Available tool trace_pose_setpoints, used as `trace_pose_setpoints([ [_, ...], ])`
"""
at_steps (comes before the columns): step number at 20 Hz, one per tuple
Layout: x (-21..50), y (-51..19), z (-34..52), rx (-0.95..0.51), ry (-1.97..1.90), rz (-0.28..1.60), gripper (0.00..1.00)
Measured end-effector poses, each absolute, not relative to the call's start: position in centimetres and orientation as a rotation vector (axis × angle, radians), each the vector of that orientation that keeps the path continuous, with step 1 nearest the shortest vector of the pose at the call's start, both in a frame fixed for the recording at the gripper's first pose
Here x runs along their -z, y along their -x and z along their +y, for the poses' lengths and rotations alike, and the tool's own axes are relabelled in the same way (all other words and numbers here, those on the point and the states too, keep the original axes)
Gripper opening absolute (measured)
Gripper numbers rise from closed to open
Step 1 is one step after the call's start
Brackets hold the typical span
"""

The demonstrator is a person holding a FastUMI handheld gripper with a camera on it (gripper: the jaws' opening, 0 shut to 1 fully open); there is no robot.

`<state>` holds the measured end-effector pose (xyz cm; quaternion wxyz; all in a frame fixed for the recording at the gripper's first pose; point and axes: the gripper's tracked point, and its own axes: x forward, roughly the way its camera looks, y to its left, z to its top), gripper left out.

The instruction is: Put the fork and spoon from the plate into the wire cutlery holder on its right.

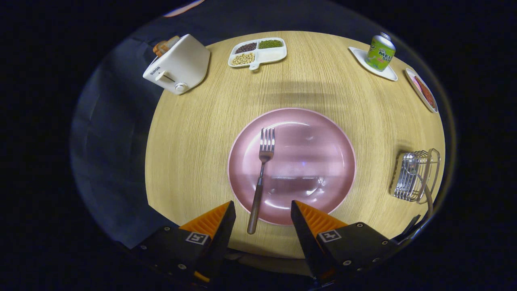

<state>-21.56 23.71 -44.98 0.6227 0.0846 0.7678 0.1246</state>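
A pink plate [319, 133] lies in the middle of the round wooden table. On its left half rests a fork [260, 178] with metal tines pointing away and a dark handle that sticks out over the near rim. My gripper [262, 208] is open and hovers above the near edge of the table, with the fork's handle end between its fingertips and untouched. The wire cutlery holder [414, 176] stands to the right of the plate near the table's edge; a spoon handle [427, 194] leans out of it.
At the far left stands a white toaster [177, 64]. A white divided dish [258, 52] of beans sits at the far middle. A green can [379, 52] stands on a white coaster at the far right, with a small dish [422, 89] beside it.
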Motion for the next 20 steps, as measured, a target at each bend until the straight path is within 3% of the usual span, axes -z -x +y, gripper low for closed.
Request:
trace_pose_setpoints([
  [4, 47.1, 21.7, 23.8, -0.220, -0.162, 1.727, 0.66],
  [7, 48.3, 22.6, 24.7, -0.160, -0.218, 1.725, 0.44],
  [11, 49.6, 23.7, 24.7, -0.077, -0.236, 1.715, 0.27],
  [15, 50.1, 23.5, 25.1, -0.060, -0.295, 1.658, 0.12],
  [20, 48.1, 21.4, 23.8, -0.096, -0.312, 1.548, 0.05],
])
